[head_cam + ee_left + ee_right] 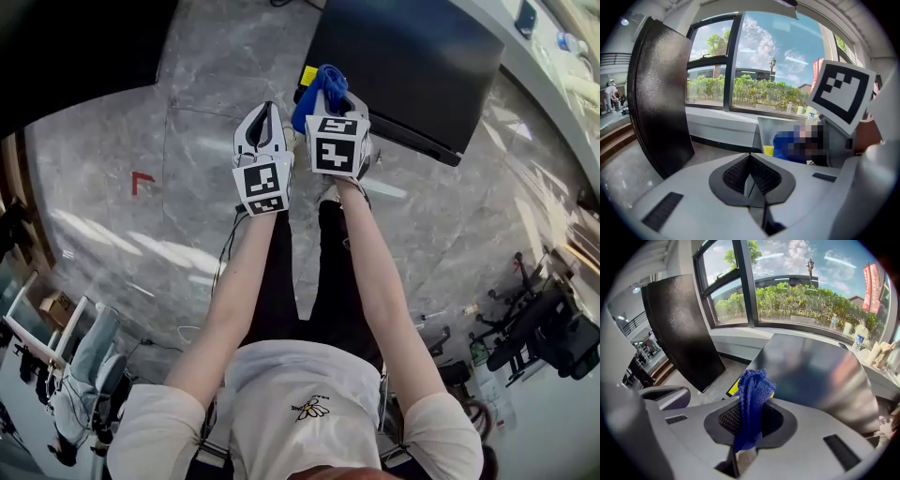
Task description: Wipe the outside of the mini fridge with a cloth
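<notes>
Mini fridge (403, 56) sits on the grey stone floor (187, 169), dark top facing up, yellow label (733, 388) at its near corner. Blue cloth (752, 397) is clamped in your R gripper (751, 418). The jaws are closed on its lower part, and the bunched end pokes out past the tips, toward the fridge's near corner. Can't tell if the cloth touches the fridge. In head view it overlaps the corner by the label.

Your L gripper (750, 161) is just beside the R one, on the side away from the fridge. Its jaws are pressed together w/ nothing between them. Both grippers are held out in front of you, arms extended, marker cubes facing up.

Tall dark panel (679, 329) stands on the floor left of the fridge, apart from it. Behind the fridge there's a low sill (740, 341) under a big window (787, 282), w/ hedges and sky outside. Small red mark (141, 181) is on the floor well left of the fridge.
</notes>
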`<state>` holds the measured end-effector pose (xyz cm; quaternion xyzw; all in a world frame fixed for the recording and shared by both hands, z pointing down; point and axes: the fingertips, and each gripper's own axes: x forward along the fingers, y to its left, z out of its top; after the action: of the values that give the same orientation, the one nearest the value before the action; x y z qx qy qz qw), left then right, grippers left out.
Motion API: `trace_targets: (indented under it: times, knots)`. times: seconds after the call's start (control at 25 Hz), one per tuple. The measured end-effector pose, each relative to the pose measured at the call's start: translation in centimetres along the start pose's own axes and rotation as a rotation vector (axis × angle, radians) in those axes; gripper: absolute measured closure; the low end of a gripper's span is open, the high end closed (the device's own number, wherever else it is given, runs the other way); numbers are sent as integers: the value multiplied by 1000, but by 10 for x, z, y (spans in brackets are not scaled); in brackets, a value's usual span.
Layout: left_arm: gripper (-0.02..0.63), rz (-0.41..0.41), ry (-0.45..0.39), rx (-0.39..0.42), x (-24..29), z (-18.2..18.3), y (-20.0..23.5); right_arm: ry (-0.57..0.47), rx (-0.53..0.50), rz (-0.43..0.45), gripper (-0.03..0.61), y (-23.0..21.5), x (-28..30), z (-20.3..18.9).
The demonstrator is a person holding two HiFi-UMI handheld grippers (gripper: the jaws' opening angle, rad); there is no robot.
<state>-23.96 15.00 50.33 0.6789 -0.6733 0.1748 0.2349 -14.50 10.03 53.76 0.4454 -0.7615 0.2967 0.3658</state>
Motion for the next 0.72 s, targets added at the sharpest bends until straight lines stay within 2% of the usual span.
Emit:
trace_targets:
  times: [0.16, 0.36, 0.72]
  knots:
    - [609, -59, 12, 29, 1, -11, -41, -13, 7, -5, 514, -20, -9, -8]
    - [609, -104, -17, 34, 9, -10, -85, -33, 7, -27, 514, -53, -21, -20]
    - [609, -142, -33, 51, 14, -6, -142, -38, 37, -63, 514, -110, -43, -38]
